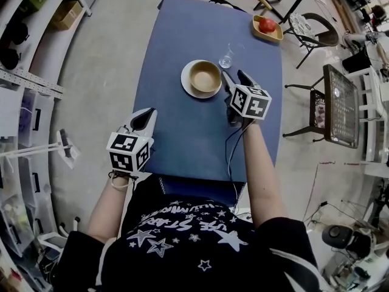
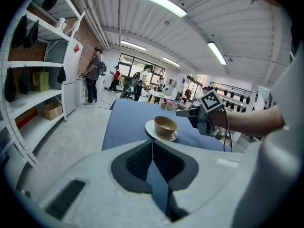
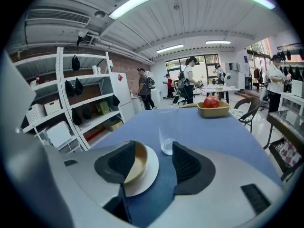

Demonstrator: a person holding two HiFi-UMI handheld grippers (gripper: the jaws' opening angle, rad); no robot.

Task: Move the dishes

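Worktop (image 1: 182, 139) first: long and blue, with the dishes all in its far half, so each one means a forward reach for me.

My right gripper (image 1: 235, 78) is out over that far half, just beside the right edge of the plate (image 1: 187, 87). Its fingers (image 3: 126, 163) stand well apart and hold nothing. In its own view the plate's rim lies behind my left finger, and I cannot tell whether they touch. I judge this hand is opened ready for a first pick.

My left gripper (image 1: 146, 115) hovers at the near left edge, fingers pressed together on nothing. I take it to be kept clear of the reach.

The white plate sits mid-worktop and carries the tan bowl (image 1: 205, 76), so lifting it should move both. A wooden tray (image 1: 275, 36) at the far right edge holds a red fruit (image 1: 267, 24). The clear glass (image 1: 226, 58) stands just beyond the plate, apart from it, in line with my right gap.
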